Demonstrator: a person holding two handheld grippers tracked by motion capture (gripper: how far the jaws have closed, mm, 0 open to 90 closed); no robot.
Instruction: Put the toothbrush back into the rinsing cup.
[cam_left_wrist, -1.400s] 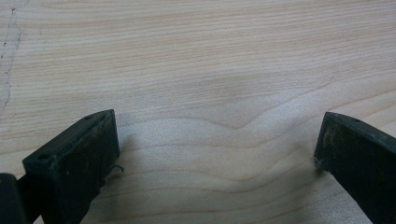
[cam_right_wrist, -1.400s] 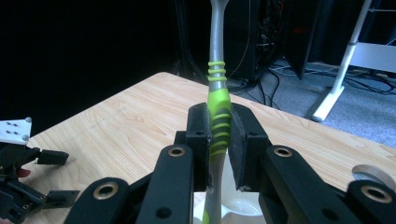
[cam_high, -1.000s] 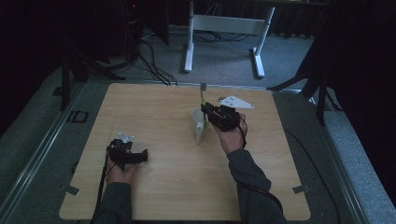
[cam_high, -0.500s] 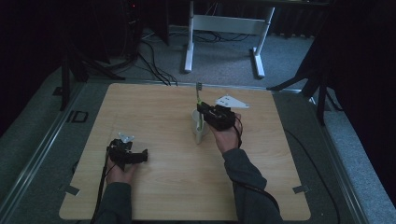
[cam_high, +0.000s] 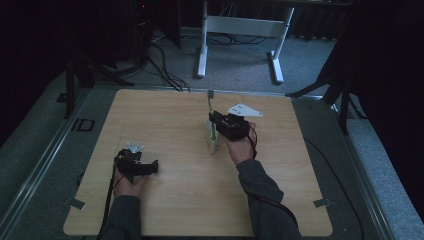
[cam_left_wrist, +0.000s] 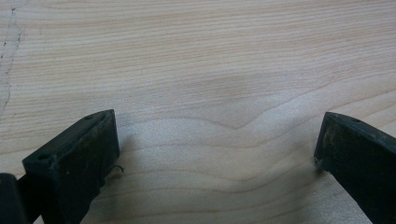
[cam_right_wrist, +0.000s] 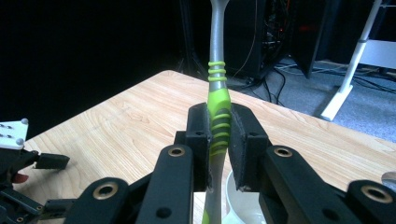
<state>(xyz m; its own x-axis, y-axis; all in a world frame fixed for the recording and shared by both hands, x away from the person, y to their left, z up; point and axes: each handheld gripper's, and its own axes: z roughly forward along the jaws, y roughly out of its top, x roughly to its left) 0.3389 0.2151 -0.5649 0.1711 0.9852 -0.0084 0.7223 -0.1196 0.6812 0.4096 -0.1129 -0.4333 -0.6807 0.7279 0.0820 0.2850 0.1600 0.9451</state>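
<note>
The work in hand appears to be the setting of a toothbrush (cam_right_wrist: 217, 116) into a white cup (cam_high: 213, 137), and it is judged to be well advanced but not finished. The toothbrush, grey with a green grip, is clamped between the jaws of the right tool (cam_high: 216, 120), the pads being pressed against the ribbed green part of the handle, as is seen plainly in the right gripper view. The brush is held upright, with its head pointing up and away toward the far edge of the surface (cam_high: 165, 200). In the high view its lower end is seen to reach down into the cup, which stands near the middle of the surface, just left of the right hand (cam_high: 240, 147); whether the end rests on the cup's bottom cannot be told. The rim of the cup (cam_right_wrist: 233, 196) is glimpsed below the jaws in the right gripper view.

What is left, by this reading, is for the grip to be loosened so that the brush is left leaning in the cup, and for the right tool to be drawn clear without the cup being tipped.

The left tool (cam_high: 142, 167) is held low over the near left part of the surface, well apart from the cup, with its jaws spread wide and nothing between them but bare wood.
</note>
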